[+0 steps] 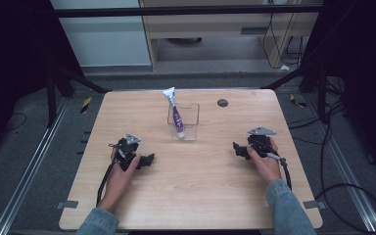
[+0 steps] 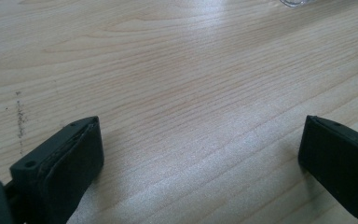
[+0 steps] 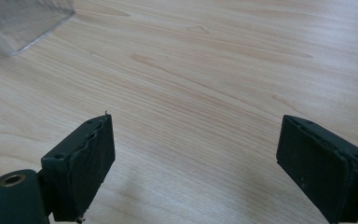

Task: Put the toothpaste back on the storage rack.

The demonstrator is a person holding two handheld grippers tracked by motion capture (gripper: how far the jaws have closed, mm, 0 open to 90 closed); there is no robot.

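The table (image 1: 191,181) is lying bare under both grippers, with the clear box (image 1: 184,122) sitting ahead of and between them, about equally near each. A tube (image 1: 176,115) is leaning in it, probably cap-down, long axis near upright. The left gripper (image 1: 147,159) and right gripper (image 1: 237,149) are both gaping wide, holding nothing.

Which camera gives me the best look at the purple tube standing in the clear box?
The high view: the purple tube leans upright in the clear box, white crimped end up. The right gripper view catches just a corner of the box at top left; the left gripper view just a sliver of its edge at top right.
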